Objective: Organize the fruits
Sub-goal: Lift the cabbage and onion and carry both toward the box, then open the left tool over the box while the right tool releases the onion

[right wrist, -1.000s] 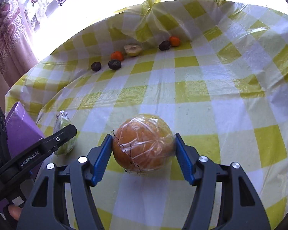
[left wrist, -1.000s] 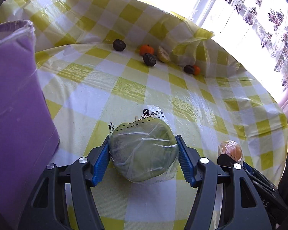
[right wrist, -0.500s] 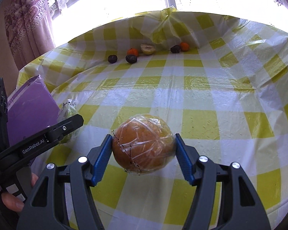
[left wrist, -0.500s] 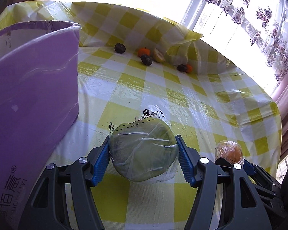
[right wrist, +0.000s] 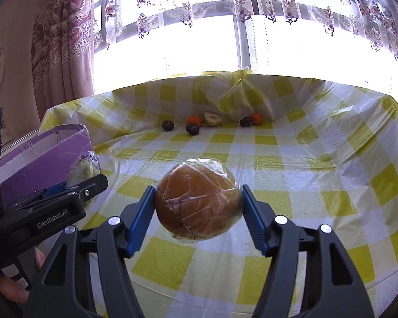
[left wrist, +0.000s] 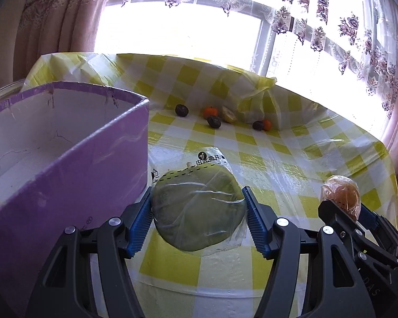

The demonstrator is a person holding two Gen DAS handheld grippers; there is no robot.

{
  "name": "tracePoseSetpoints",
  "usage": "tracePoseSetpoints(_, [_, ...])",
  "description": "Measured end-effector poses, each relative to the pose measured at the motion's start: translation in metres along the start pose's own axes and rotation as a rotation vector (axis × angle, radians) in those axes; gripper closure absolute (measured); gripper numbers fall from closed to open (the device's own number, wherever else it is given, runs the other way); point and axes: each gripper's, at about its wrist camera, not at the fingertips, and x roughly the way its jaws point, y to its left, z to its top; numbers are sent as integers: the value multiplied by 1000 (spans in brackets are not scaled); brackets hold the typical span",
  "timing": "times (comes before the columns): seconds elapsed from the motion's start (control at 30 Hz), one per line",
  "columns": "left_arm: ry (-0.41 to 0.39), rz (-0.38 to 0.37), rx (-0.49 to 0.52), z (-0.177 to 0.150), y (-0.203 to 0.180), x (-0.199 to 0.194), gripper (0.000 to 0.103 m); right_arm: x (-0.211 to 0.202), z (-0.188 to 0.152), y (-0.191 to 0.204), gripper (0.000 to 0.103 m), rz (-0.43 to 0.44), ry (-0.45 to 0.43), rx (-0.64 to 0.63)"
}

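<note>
My left gripper (left wrist: pixel 197 216) is shut on a green fruit in clear plastic wrap (left wrist: pixel 199 212), held above the table next to a purple box (left wrist: pixel 66 164) on its left. My right gripper (right wrist: pixel 199 212) is shut on an orange fruit in plastic wrap (right wrist: pixel 199 201), also held above the table. The orange fruit also shows in the left wrist view (left wrist: pixel 341 196); the green fruit shows in the right wrist view (right wrist: pixel 83 171). The purple box (right wrist: pixel 42 153) is open at the top with a white inside.
A yellow-and-white checked plastic cloth (right wrist: pixel 305 185) covers the table. Several small dark and orange fruits (left wrist: pixel 212 120) and a cut pale fruit (right wrist: pixel 212 118) lie at the far edge by a raised fold of cloth. Window and floral curtains stand behind.
Both grippers have risen and tilted up with their fruits. The purple box's open top and the window have come into view. The grips have not changed.
</note>
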Motion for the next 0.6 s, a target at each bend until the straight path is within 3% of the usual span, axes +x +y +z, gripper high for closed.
tracePoseSetpoints(0.33, [-251,100,-3,24,10,-72,41,-33,5,30,39,21,-184,-77])
tracePoseSetpoints(0.6, [-318,202,-86,41,47,-113,41,-53,30,84,39,128,-292,-179])
